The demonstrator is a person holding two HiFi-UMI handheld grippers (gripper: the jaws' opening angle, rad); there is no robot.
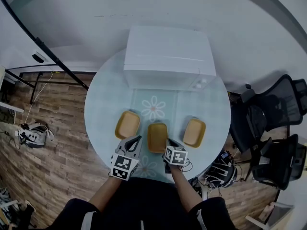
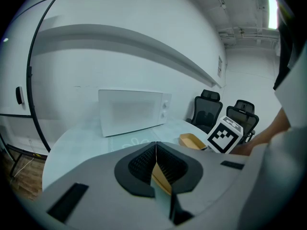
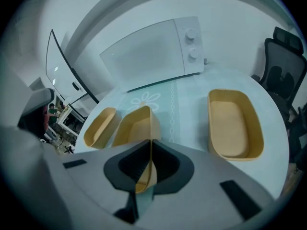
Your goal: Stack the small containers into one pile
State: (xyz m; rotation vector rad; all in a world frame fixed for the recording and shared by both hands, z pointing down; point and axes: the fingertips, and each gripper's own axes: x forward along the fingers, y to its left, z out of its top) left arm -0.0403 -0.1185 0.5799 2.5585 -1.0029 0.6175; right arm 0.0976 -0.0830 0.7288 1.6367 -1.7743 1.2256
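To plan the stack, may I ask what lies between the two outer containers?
The middle container, rim pinched by the right claw; the head view shows it.

I am working in what looks like an office break corner: black mesh swivel office chairs [image 1: 268, 128] crowd one side, and a white countertop microwave [image 1: 168, 56] sits on a round pale worktop [image 1: 103, 104]. Plain white walls [image 1: 144, 4], a wood-plank floor [image 1: 53, 157] and a black-framed partition [image 2: 30, 80] surround it.
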